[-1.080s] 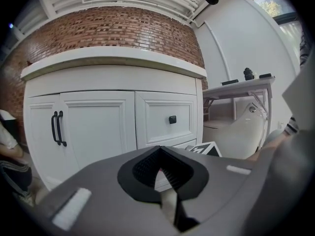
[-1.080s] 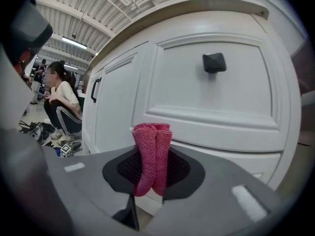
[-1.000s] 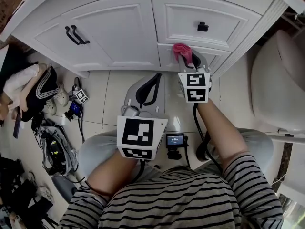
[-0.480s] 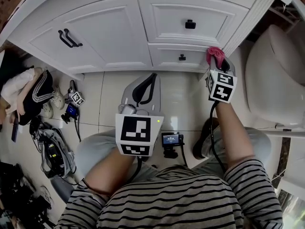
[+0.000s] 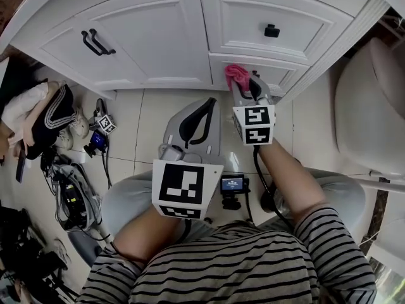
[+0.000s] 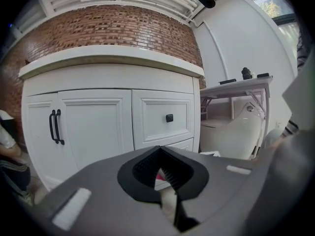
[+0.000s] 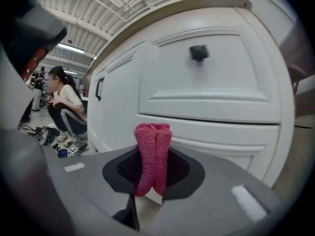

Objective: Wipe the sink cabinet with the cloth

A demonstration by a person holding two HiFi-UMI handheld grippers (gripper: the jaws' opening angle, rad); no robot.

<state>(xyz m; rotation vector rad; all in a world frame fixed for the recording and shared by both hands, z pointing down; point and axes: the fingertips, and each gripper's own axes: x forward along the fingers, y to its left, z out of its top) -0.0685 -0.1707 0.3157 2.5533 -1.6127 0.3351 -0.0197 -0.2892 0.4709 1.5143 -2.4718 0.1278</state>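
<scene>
**Head view.** The white sink cabinet (image 5: pixel 158 37) was seen from above, with paired black door handles (image 5: pixel 98 43) at the left and a black drawer knob (image 5: pixel 271 30) at the right. The right gripper (image 5: pixel 243 84) was held against the lower drawer front, below the knob. It was closed on a folded pink cloth (image 5: pixel 236 76). The cloth's tip was placed at the drawer's upper edge; contact with the panel could not be confirmed. The left gripper (image 5: pixel 204 106) was held lower, over the tiled floor (image 5: pixel 152 125) and well apart from the cabinet. A toilet (image 5: pixel 367 106) was seen at the right. A crouching person (image 5: pixel 38 116) and a small marker cube (image 5: pixel 107 125) were seen at the left.

**Left gripper view.** The jaws of the left gripper (image 6: pixel 160 168) were brought together, with nothing held between them. The cabinet (image 6: pixel 98 117) was faced from a distance, beneath a brick wall (image 6: pixel 108 28).

**Right gripper view.** The cloth (image 7: pixel 152 156) was clamped upright between the jaws of the right gripper (image 7: pixel 151 181), its folded end projecting above them. The drawer fronts of the cabinet (image 7: pixel 211 92) were seen close behind it, with the knob (image 7: pixel 199 52) higher up. The crouching person (image 7: pixel 66 107) was visible at the far left.
</scene>
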